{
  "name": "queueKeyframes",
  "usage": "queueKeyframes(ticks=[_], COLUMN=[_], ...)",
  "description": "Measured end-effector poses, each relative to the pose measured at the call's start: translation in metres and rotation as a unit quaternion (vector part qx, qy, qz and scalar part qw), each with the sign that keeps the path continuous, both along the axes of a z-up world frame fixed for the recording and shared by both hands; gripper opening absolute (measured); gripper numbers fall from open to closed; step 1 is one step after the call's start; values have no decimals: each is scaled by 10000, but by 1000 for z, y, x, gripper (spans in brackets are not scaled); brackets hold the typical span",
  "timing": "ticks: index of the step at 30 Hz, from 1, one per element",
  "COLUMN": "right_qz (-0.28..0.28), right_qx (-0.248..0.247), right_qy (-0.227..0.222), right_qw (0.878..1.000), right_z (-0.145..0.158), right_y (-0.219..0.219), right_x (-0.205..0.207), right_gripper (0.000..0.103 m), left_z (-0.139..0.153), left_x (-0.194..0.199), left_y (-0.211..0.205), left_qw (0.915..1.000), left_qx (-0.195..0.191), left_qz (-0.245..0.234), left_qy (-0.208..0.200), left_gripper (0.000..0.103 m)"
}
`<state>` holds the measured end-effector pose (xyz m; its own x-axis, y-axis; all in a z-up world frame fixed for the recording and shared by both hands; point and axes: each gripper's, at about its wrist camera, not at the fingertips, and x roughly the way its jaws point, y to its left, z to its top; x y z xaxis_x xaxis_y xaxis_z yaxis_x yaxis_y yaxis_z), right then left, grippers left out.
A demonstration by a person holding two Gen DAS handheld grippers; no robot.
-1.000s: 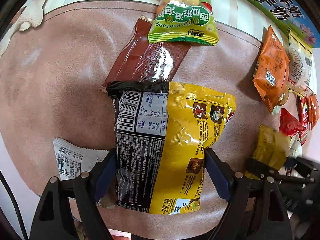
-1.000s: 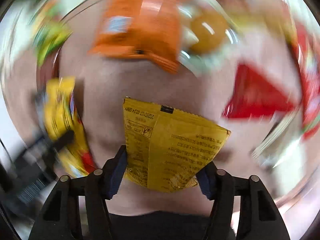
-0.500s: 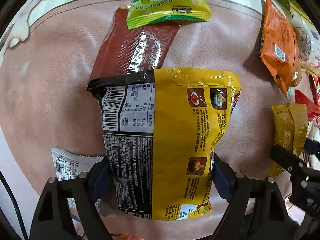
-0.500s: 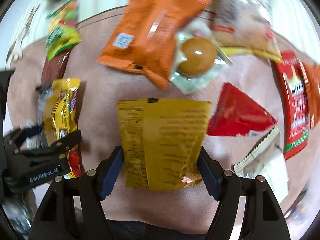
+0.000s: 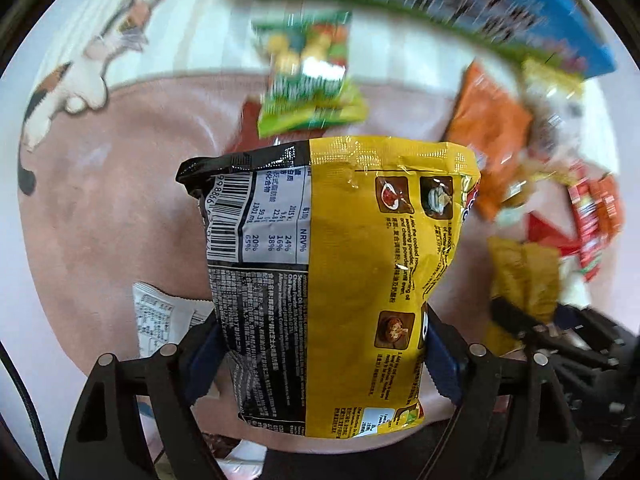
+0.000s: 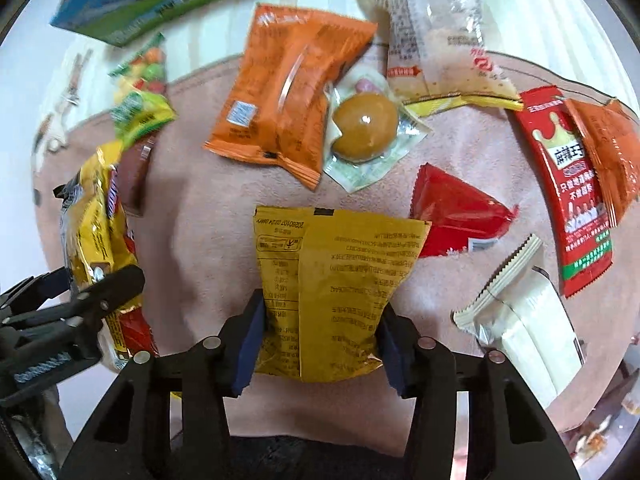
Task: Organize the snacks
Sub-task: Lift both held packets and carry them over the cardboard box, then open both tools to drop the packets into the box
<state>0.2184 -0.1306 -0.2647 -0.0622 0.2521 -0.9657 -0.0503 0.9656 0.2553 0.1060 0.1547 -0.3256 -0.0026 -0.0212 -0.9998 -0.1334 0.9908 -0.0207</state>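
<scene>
Left wrist view shows our left hand-held gripper (image 5: 320, 354) clenched on a large yellow-and-black noodle packet (image 5: 332, 272), gripped low across its width with the blue pads pressing each side, so most of the packet stands free above the jaws over the pink mat (image 5: 112, 184). Right wrist view shows our right hand-held gripper (image 6: 320, 336) grasping a smaller yellow sachet (image 6: 332, 288) the same way, held above the mat with its top edge near a red triangular pack (image 6: 456, 220).

We judge we are mid-carry with both packets, and the blur in the left view suggests that hand is moving fast. To do this well, we should slow the left hand, because the tall packet is top-heavy in so low a grip and could swing or slide out. We would keep both grips steady, since the foil looks slippery.

Loose snacks crowd the far side: an orange pack (image 6: 288, 92), a wrapped braised egg (image 6: 366, 128), a red sachet (image 6: 568, 196), a green candy bag (image 5: 312, 88), and a white wafer pack (image 6: 524, 320) on the right. We should choose a bare patch of mat for each packet, lower it flat, and let go only once it rests. The two hands sit close, so we keep them apart.
</scene>
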Motion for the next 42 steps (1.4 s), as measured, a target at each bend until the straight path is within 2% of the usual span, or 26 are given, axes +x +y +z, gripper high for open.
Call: queueKeyframes(ticks=[3, 9, 10, 13, 15, 19, 24, 30, 35, 42], right_qz=[-40, -286, -331, -411, -422, -404, -480, -585, -561, -420], right_qx=[168, 666, 751, 983, 1102, 1005, 795, 631, 533, 469], right_qy=[-213, -805, -929, -1329, -1629, -2143, -2377, -2345, -2149, -1839], right_qw=[9996, 9941, 9923, 9854, 9796, 9707, 9669, 9683, 9736, 9809], right_z=[28, 108, 123, 165, 194, 221, 230, 216, 169, 116], right_y=[-9, -42, -47, -66, -75, -79, -81, -94, -69, -40], right_x=[2, 11, 18, 38, 59, 108, 162, 232, 297, 339], right_gripper=[53, 53, 53, 53, 53, 53, 53, 53, 53, 53], left_z=[20, 93, 115, 144, 157, 171, 170, 146, 116, 77], left_x=[-1, 19, 38, 73, 104, 162, 220, 285, 327, 366], left_y=[4, 3, -1, -11, -25, -29, -32, -29, -20, -14], left_qw=[9996, 9957, 9949, 9916, 9899, 9872, 9874, 9907, 9941, 9971], left_qx=[-112, -392, -435, -482, -437, -299, -229, -224, -344, -322], left_qz=[18, -67, -83, -141, -169, -175, -203, -86, 68, 92], left_qy=[-263, -838, -905, -1188, -1339, -1557, -1553, -1339, -1028, -681], left_gripper=[85, 85, 85, 85, 85, 85, 85, 85, 85, 85])
